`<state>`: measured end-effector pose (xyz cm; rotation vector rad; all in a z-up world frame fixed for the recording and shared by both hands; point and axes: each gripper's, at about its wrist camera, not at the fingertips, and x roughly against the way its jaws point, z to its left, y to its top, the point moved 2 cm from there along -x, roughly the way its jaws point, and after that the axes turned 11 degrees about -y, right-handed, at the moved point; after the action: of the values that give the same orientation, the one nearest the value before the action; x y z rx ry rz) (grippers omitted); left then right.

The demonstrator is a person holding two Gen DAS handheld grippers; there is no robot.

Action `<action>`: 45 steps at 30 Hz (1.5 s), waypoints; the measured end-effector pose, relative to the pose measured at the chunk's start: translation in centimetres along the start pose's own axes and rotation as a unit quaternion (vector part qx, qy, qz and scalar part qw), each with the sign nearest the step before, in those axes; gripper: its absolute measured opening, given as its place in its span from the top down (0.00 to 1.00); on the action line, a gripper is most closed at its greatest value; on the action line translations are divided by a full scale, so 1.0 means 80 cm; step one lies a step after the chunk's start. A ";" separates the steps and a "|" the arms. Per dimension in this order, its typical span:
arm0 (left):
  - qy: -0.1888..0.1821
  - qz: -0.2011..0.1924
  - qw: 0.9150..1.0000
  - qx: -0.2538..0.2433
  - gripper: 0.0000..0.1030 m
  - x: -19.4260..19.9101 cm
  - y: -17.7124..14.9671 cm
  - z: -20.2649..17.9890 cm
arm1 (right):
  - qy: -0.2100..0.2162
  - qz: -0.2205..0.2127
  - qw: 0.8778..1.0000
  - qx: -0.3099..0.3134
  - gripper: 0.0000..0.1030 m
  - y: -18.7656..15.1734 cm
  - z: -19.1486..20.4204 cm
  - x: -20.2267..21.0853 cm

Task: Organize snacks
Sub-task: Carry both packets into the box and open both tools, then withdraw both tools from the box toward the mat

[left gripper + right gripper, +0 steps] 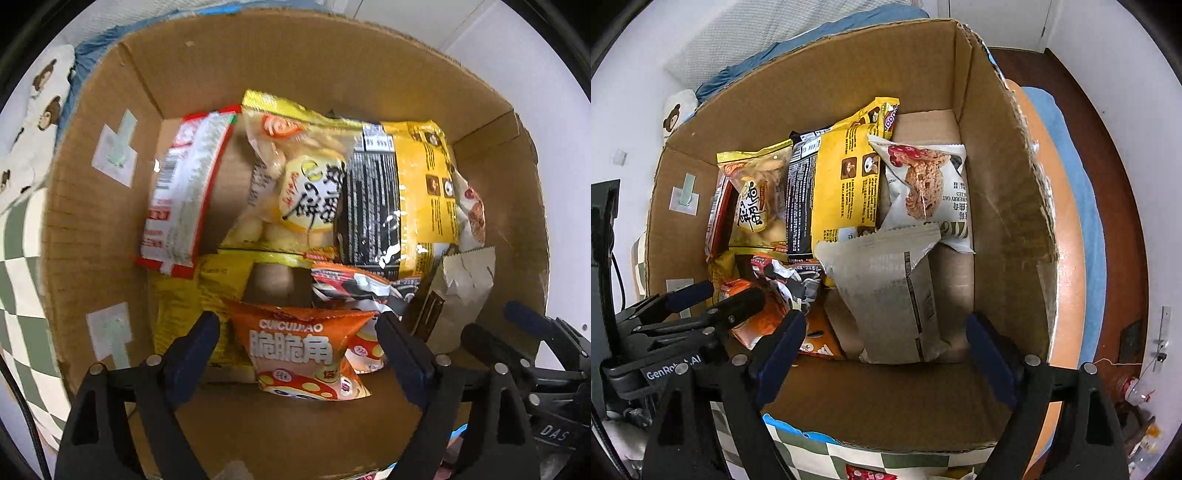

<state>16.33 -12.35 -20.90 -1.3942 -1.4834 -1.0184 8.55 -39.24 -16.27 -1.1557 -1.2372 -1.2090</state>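
A cardboard box holds several snack packets. In the left wrist view my left gripper is open over the box's near end, its fingers either side of an orange triangular packet without touching it. Behind lie a red-and-white packet, a clear yellow cracker bag and a black-and-yellow bag. In the right wrist view my right gripper is open and empty above a grey-beige packet; a white oat cookie packet lies behind it. The left gripper shows at the left.
The box sits on a checked green-and-white cloth beside an orange and blue surface. A red packet lies outside the box's near wall. The right gripper's fingers show at the left wrist view's right edge.
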 end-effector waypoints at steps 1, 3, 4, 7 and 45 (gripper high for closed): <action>0.003 -0.006 1.000 -0.003 0.16 0.004 0.000 -0.001 | -0.005 -0.002 1.000 0.002 0.12 -0.001 0.000 0.000; 0.008 -0.015 1.000 -0.004 0.16 0.013 0.001 0.001 | -0.010 -0.007 1.000 0.004 0.12 -0.002 -0.001 0.003; 0.010 -0.020 1.000 -0.005 0.16 0.017 0.001 0.001 | -0.012 -0.008 1.000 0.006 0.11 -0.003 -0.001 0.004; 0.022 -0.030 0.999 -0.013 0.16 0.026 0.002 -0.008 | -0.015 -0.014 1.000 0.006 0.11 -0.005 -0.002 0.008; 0.045 -0.263 0.960 -0.084 0.16 0.215 -0.158 -0.072 | -0.050 -0.243 0.969 0.007 0.11 -0.143 -0.010 0.211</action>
<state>3.44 -12.96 -2.93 -1.0612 -1.7770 -1.5448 -3.30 -40.71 0.24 -0.9370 -1.6649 -1.5082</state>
